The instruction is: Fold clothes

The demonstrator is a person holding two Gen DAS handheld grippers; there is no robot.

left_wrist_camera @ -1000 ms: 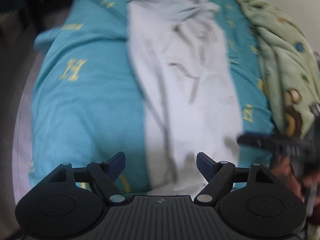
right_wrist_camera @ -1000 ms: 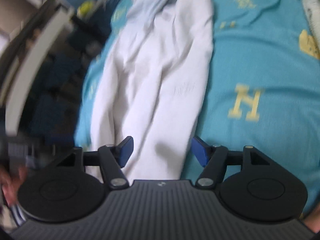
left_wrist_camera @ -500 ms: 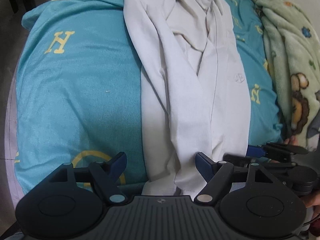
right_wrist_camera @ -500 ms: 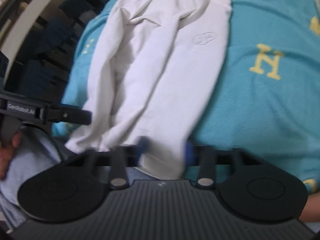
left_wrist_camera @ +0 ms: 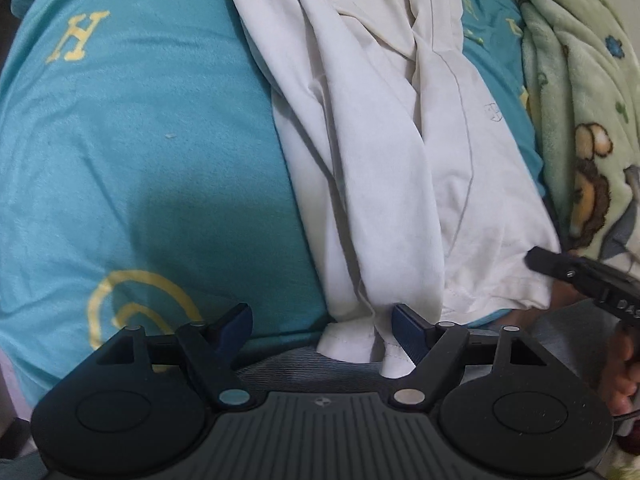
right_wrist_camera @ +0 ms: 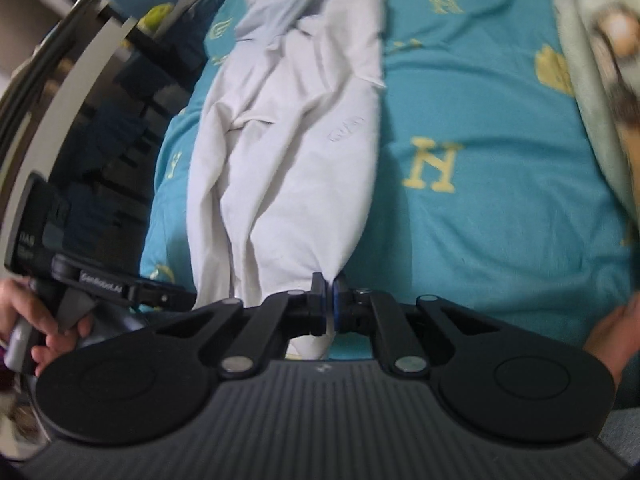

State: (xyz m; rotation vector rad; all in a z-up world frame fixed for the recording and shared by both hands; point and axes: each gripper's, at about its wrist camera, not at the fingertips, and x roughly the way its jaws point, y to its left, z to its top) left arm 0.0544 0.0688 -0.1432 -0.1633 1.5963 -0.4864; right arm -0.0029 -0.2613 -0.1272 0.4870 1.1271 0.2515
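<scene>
Right wrist view: your right hand-held gripper (right_wrist_camera: 329,300) pinches the white shirt (right_wrist_camera: 296,168) hem, while your left hand-held gripper (left_wrist_camera: 322,330) gapes wide at the hem's other corner.

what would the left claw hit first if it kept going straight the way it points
Probably the near hem of the white shirt, which already lies between the open left claw fingers; beneath it is the teal bedsheet. Depth is uncertain.

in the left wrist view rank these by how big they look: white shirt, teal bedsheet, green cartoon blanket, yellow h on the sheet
1. teal bedsheet, fills most of the frame's left half.
2. white shirt, a long strip up the middle.
3. green cartoon blanket; cut off by the right edge, so its true extent is unsure.
4. yellow H, clearly smallest.
</scene>
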